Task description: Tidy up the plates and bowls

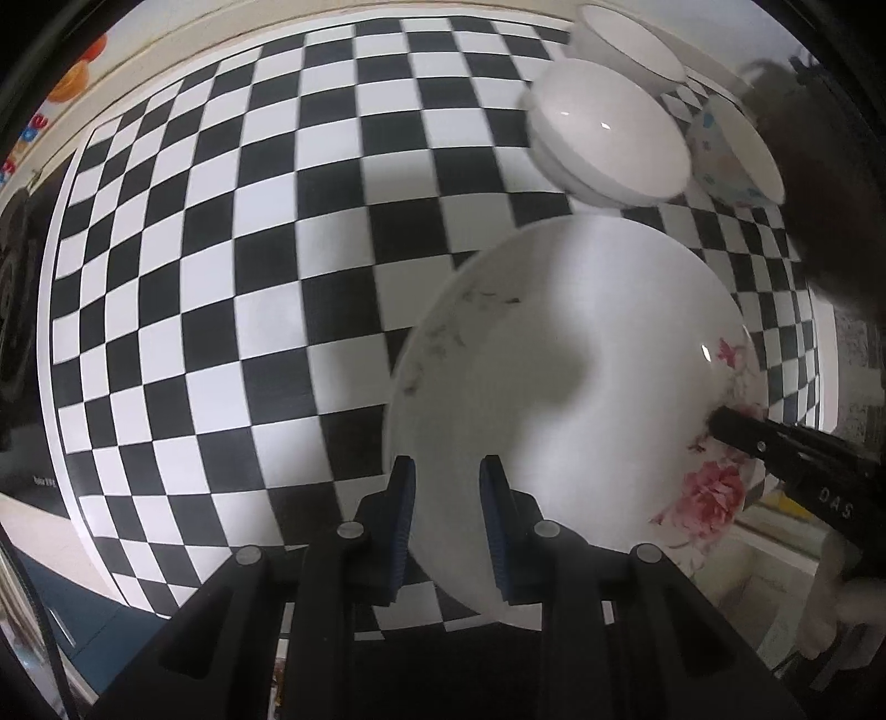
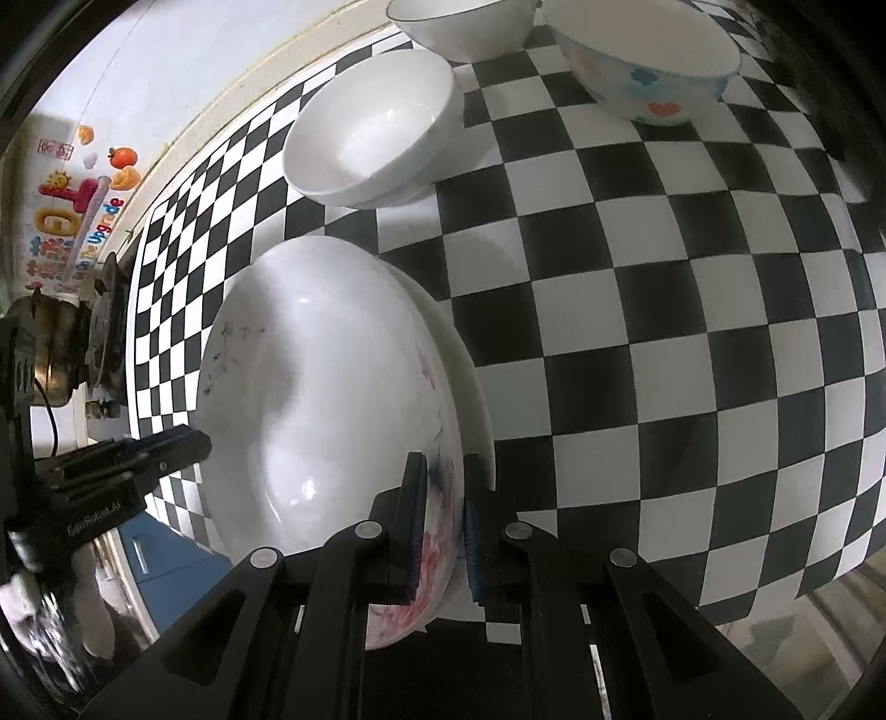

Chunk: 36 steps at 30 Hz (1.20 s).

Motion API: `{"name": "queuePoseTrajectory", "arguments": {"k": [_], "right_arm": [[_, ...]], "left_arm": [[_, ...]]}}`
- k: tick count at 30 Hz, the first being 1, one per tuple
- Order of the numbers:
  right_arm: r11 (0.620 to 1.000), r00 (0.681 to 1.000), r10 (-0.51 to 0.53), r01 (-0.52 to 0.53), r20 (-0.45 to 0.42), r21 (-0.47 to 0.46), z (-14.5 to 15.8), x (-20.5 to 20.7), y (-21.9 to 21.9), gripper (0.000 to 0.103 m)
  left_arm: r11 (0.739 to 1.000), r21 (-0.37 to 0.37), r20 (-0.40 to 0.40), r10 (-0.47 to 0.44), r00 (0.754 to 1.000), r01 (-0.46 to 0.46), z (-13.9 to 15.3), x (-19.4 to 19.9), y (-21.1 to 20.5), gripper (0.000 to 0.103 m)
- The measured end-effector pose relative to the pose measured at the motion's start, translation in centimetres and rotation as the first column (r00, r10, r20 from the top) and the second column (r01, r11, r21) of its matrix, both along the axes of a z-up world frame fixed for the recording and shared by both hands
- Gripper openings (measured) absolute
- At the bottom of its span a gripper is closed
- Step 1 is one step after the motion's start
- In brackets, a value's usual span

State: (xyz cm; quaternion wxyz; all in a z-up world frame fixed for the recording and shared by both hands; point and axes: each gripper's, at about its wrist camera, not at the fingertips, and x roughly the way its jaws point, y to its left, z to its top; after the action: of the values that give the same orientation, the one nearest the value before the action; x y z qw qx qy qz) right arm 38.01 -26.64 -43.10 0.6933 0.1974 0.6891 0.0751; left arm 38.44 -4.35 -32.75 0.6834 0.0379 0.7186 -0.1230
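A large white plate with pink flowers [image 1: 581, 387] [image 2: 326, 399] is held above the checkered table [image 1: 221, 277]. My right gripper [image 2: 446, 498] is shut on its flowered rim; it shows in the left wrist view [image 1: 736, 426] at the plate's right edge. My left gripper [image 1: 447, 476] has its jaws open around the plate's near-left rim, not closed on it; it shows in the right wrist view [image 2: 183, 443]. A second white plate [image 2: 470, 399] lies right beneath the flowered one.
A plain white bowl [image 1: 609, 127] [image 2: 376, 127] stands beyond the plate. A bowl with coloured hearts [image 1: 731, 160] [image 2: 648, 61] and another white bowl [image 1: 631, 44] [image 2: 465, 22] stand farther back. The table's right part [image 2: 692, 332] is bare checkered cloth.
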Motion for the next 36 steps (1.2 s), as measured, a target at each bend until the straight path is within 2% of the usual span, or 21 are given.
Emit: {"name": "queuePoseTrajectory", "arguments": {"k": [8, 14, 26, 31, 36], "right_arm": [[0.999, 1.0, 0.018, -0.018, 0.007, -0.034, 0.2, -0.1, 0.0, 0.014], [0.998, 1.0, -0.001, 0.0, -0.008, -0.056, 0.4, -0.4, 0.8, 0.014], [0.986, 1.0, 0.021, -0.022, -0.006, -0.166, 1.7, -0.4, 2.2, 0.014], [0.979, 0.999, 0.047, -0.047, -0.008, -0.2, 2.0, -0.6, 2.2, 0.014], [0.961, 0.995, 0.094, -0.084, 0.027, -0.262, 3.9, -1.3, 3.3, 0.015]], "left_arm": [[1.0, 0.013, 0.023, -0.028, 0.999, 0.028, 0.4, -0.8, -1.0, 0.021], [1.0, 0.02, 0.041, -0.012, 0.999, 0.011, 0.6, -1.0, -1.1, 0.021], [0.999, 0.035, 0.115, -0.01, 0.993, 0.006, 2.3, -2.7, -2.0, 0.022], [0.999, 0.051, 0.122, -0.004, 0.993, -0.002, 2.6, -3.0, -2.1, 0.022], [0.998, 0.056, 0.131, 0.03, 0.991, -0.038, 3.3, -3.2, -1.7, 0.023]]}}
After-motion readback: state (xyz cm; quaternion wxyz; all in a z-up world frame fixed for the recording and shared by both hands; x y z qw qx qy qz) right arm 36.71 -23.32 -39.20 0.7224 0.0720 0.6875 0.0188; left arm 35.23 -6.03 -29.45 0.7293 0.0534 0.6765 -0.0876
